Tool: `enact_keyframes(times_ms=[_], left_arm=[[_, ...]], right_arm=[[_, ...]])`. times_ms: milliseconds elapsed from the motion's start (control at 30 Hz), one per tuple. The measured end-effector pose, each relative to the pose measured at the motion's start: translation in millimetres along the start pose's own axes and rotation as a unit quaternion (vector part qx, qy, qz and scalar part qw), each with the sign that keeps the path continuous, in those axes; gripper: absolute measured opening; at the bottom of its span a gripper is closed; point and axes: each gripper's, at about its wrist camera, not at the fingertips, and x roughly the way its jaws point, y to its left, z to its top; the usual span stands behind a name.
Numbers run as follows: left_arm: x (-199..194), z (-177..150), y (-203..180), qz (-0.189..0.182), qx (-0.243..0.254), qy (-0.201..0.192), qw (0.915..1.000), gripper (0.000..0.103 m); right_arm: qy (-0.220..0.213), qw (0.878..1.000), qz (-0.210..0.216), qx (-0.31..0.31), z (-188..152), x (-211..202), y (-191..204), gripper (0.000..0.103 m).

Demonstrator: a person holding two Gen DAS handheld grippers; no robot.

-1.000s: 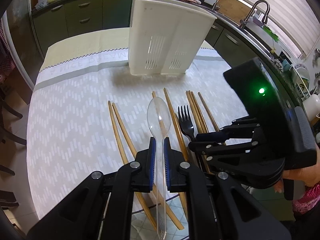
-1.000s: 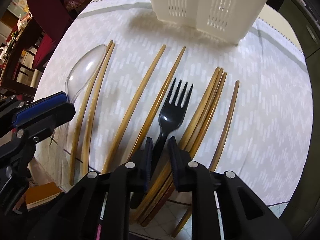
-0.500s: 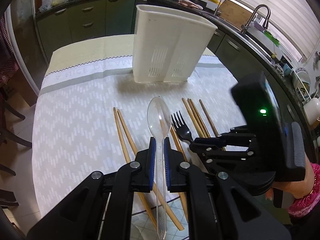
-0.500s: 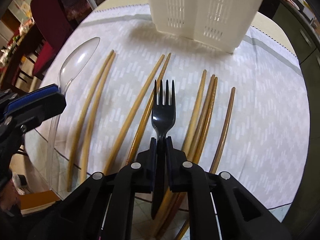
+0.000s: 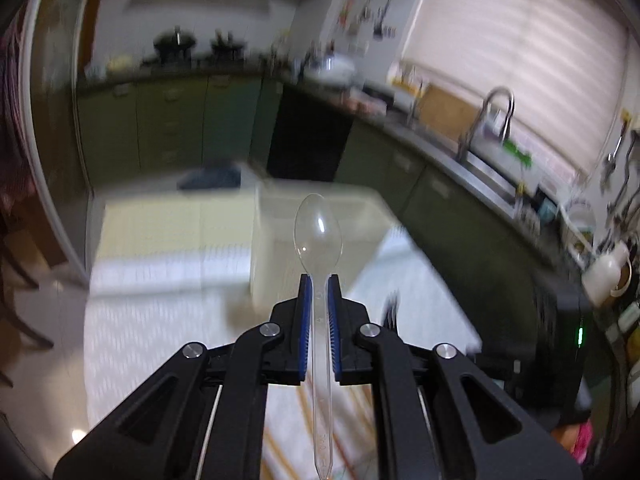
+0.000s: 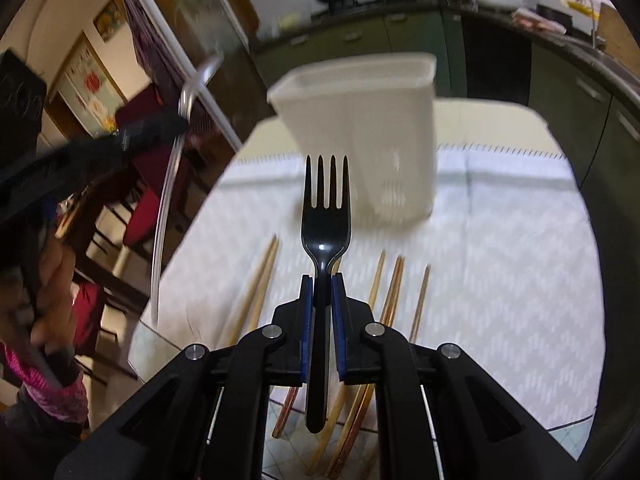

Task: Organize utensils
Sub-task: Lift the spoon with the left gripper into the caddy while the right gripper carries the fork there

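Left tongs (image 5: 319,280) clamp a clear spoon (image 5: 318,232) at frame centre, right tongs (image 6: 320,280) clamp a black fork (image 6: 326,216), both before the white caddy (image 6: 360,120); chopsticks (image 6: 394,292) lie on the surface (image 6: 500,260).

A clear spoon (image 5: 318,236) and a black fork (image 6: 326,216) sit between blue pads (image 6: 306,320), before a cream-white utensil holder (image 6: 360,120), tan wooden chopsticks (image 6: 396,292), a white chevron-patterned tablecloth (image 6: 500,280) and green cabinets (image 6: 420,36).

Each camera sits just behind its own tongs, looking forward and downward along them. Both views share the white utensil holder (image 5: 316,240) (image 6: 360,128) on the surface (image 5: 160,320) (image 6: 500,260), the kitchen cabinets beyond.
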Motion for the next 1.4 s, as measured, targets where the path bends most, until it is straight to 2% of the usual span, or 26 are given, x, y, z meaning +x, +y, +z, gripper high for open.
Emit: enact_keyframes(times_ms=[133,233,400,600,733,967,1000,1100,1300,1400], left_arm=[[-2.6,42.0,-8.1,0.000,-0.003,-0.090,0.9959,0.008],[13.9,70.0,-11.6,0.009,0.004,-0.153,0.9882,0.009],[47.0,91.0,-13.2,0.030,0.010,-0.210,0.9772,0.009],[73.7,83.1,-18.9,0.065,0.044,-0.261,0.9620,0.009],[88.4,73.0,-15.9,0.076,0.050,-0.251,0.9636,0.009],[110.7,45.2,5.3,0.086,0.041,-0.204,0.9742,0.009],[112.1,41.0,8.4,0.086,0.040,-0.200,0.9753,0.010],[115.1,30.9,14.6,0.080,0.032,-0.186,0.9788,0.023],[105.6,17.5,20.7,0.075,0.026,-0.183,0.9800,0.024],[90.0,14.4,24.4,0.069,0.011,-0.186,0.9802,0.024]], right_arm=[[-0.032,0.999,0.003,0.000,3.4,-27.5,-11.1,0.010],[-0.044,0.999,0.009,0.002,3.1,-38.1,-18.1,0.010],[-0.055,0.998,0.016,0.002,3.8,-60.4,-26.1,0.010],[-0.081,0.997,0.013,0.013,9.2,-78.8,-38.4,0.010],[-0.096,0.995,0.006,0.018,17.6,-85.4,-44.0,0.010],[-0.130,0.991,0.000,0.020,46.7,-98.9,-42.0,0.010],[-0.136,0.991,-0.002,0.018,51.4,-100.6,-40.8,0.010],[-0.159,0.987,-0.011,0.012,69.4,-106.6,-34.8,0.010],[-0.220,0.975,-0.027,0.016,113.0,-111.0,-27.8,0.010],[-0.265,0.963,-0.046,0.021,136.6,-110.4,-27.9,0.010]])
